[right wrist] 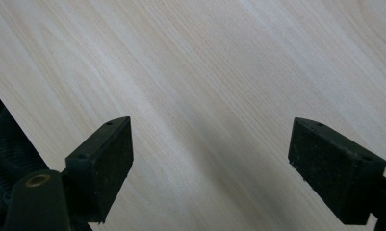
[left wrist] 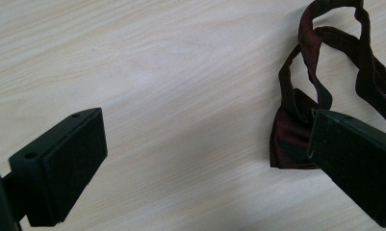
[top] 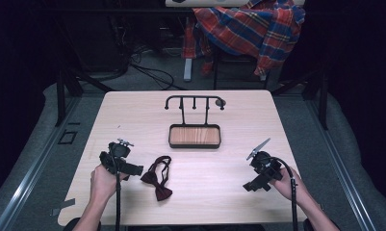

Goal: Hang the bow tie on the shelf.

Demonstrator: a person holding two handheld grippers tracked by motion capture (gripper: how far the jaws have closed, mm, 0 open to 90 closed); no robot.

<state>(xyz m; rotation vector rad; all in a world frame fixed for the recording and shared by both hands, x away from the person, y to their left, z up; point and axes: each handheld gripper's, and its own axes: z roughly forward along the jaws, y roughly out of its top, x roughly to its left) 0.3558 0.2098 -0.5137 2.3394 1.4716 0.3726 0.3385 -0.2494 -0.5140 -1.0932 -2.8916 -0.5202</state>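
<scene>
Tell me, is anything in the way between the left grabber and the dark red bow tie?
Nothing visible is. The left gripper is open just beside the bow tie, with bare table between them. In the left gripper view, one pad already hides an edge of the bow.

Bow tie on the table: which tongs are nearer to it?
Left. The left tongs sit just beside the bow tie, open; the right tongs are far across the table.
</scene>
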